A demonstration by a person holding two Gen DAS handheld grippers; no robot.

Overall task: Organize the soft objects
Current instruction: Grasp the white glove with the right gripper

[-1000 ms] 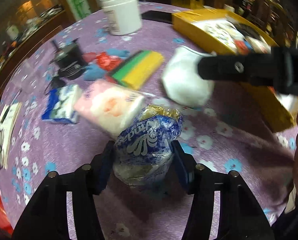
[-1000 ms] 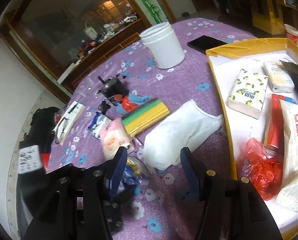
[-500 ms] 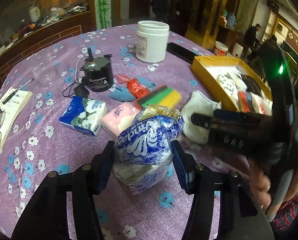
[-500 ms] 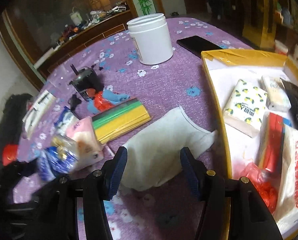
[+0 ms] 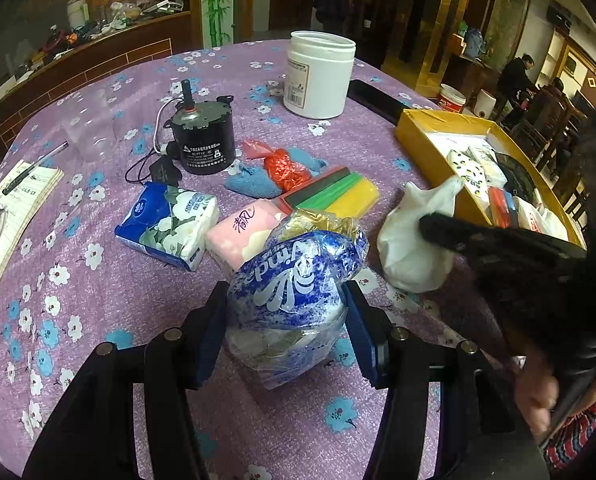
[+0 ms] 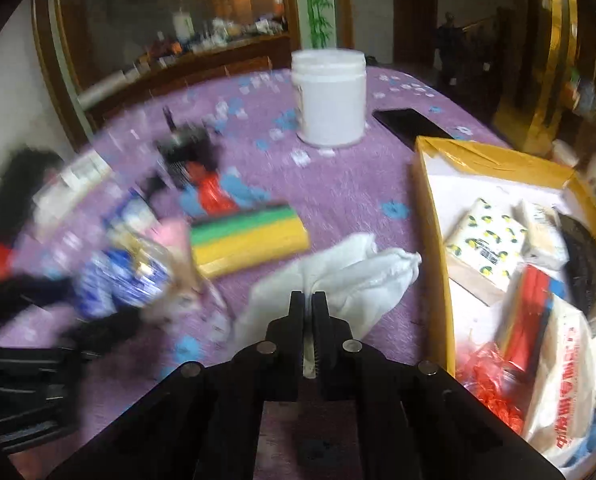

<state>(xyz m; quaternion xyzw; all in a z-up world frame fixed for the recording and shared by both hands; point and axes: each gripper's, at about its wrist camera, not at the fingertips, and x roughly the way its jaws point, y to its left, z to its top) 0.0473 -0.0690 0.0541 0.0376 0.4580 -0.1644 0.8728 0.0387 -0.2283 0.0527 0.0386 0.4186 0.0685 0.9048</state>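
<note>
I work both tools at once here, and both are busy. My left hand-held gripper [image 5: 284,320] holds the blue and white tissue pack [image 5: 294,280] between its two pads, lifted a little above the purple flowered surface [image 5: 98,280]. My right hand-held gripper [image 6: 308,300] has its jaws pressed together on a fold of the white soft pouch [image 6: 350,276], which lies on the surface just beside the yellow box [image 6: 430,200]. So I judge the step in hand is the pick-up of two soft things that both must go into that box, where a lemon-print tissue pack [image 6: 486,244] and other packets already lie. The next move asks me to lift the pouch clear over the box wall before I let go, because the thin fold may slip out. Then the left pack must follow, without bumping the right tool. Still waiting on the surface are the pink tissue pack [image 5: 242,232], the flower-print pack [image 5: 170,224] and the striped sponge [image 5: 338,196].
</note>
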